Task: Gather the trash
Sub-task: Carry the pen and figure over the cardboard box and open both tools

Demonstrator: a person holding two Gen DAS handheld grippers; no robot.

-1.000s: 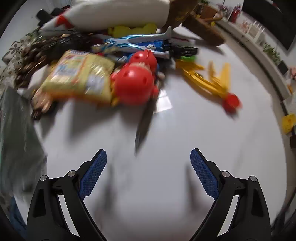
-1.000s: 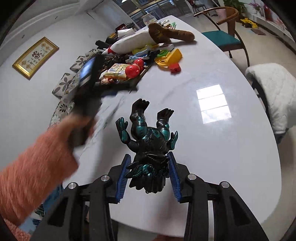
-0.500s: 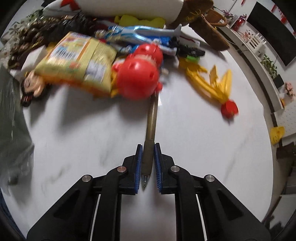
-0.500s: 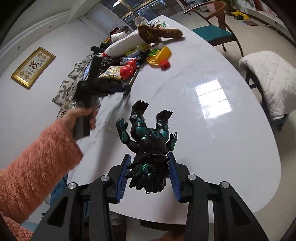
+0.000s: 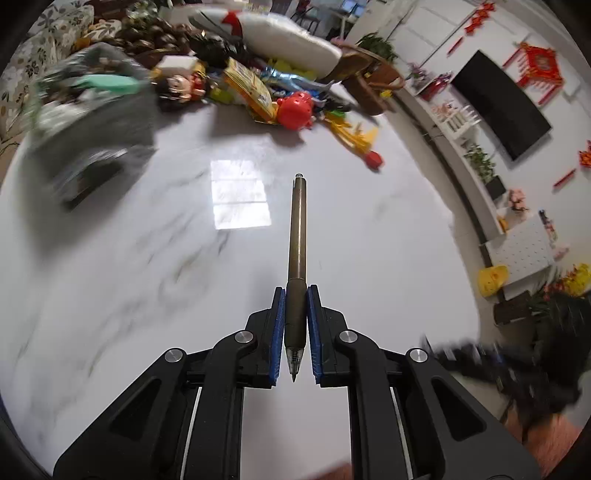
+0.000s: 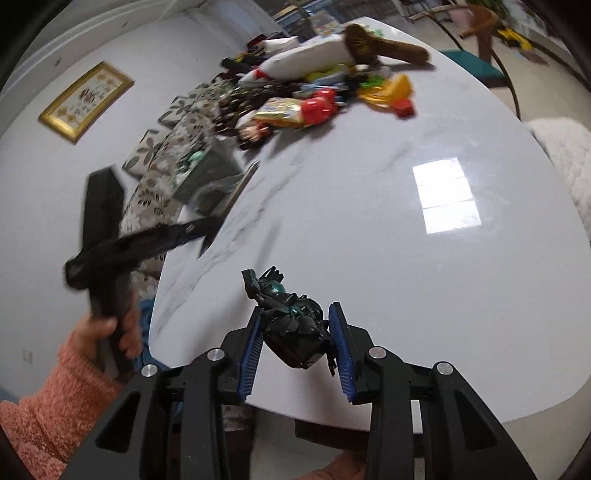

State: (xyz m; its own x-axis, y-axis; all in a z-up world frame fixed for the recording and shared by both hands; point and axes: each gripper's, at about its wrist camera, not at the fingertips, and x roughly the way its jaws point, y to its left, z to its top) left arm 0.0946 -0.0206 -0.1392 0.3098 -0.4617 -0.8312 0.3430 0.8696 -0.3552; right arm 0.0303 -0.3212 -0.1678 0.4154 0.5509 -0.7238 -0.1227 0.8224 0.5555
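Observation:
My left gripper [image 5: 295,295] is shut on a dark olive pen [image 5: 297,236], held above the white marble table [image 5: 147,280] with its tip pointing back at the camera. In the right wrist view the left gripper [image 6: 207,236] shows blurred over the table's left edge with the pen [image 6: 242,186]. My right gripper [image 6: 298,314] is shut on a black and teal monster figure [image 6: 291,321], tilted over the table's near edge.
A pile of toys and wrappers lies at the far end: a red ball toy [image 5: 295,110], a yellow snack packet [image 5: 251,88], a yellow toy [image 5: 354,136] and a white plush [image 5: 280,33]. A grey bag [image 5: 92,96] of litter stands at the left edge.
My left gripper closed on the pen by the red toy, then lifted it and pulled back from the pile. The figure in my right gripper has tilted forward and the view has swung.

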